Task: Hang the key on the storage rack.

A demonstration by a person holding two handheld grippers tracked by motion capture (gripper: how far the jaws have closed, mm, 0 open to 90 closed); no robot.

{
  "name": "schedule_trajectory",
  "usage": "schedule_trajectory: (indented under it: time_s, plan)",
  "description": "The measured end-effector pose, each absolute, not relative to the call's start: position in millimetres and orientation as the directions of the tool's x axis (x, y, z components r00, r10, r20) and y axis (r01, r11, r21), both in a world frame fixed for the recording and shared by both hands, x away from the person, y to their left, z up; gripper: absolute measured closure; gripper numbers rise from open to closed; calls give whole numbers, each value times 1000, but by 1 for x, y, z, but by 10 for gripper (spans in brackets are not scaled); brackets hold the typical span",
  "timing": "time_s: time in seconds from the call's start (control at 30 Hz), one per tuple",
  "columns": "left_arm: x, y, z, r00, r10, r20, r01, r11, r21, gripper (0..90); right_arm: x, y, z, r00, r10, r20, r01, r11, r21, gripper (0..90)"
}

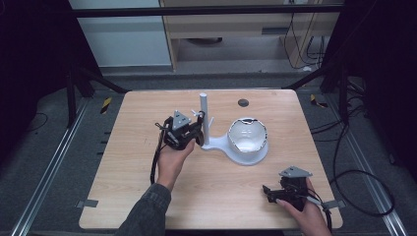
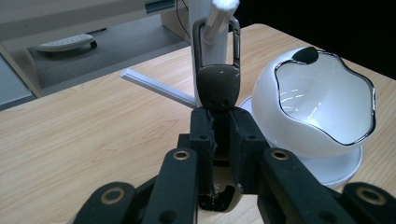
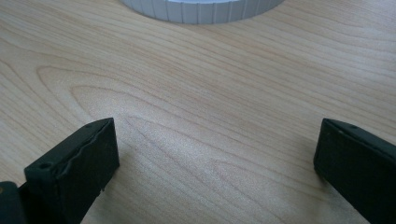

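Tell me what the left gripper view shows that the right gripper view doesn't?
Left gripper view: the left claw shut on a dark key fob, its loop hooked over a peg of the white post, beside a white bowl.
Right gripper view: the right claw open, holding nothing.
Both: the wooden table and part of the white stand's base.

A pale wooden table (image 1: pixel 147 162) stands on grey floor (image 1: pixel 44 162), cables (image 1: pixel 364 177) trailing at right.

A dark key fob (image 2: pixel 217 86), seemingly looped over the white stand's peg (image 2: pixel 219 16).
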State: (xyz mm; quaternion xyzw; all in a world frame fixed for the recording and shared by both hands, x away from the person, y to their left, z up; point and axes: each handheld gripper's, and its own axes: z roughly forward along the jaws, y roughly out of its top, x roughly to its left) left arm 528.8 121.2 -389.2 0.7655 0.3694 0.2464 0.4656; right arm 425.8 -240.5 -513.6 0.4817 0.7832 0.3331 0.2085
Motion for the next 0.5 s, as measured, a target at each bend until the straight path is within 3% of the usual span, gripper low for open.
schedule_trajectory:
  time_s: [0.5]
  plan:
    - [531,121,-391,603,797,33,337,-291,895,800,426,-240,-514,-450,893,-3,616,313,723,4]
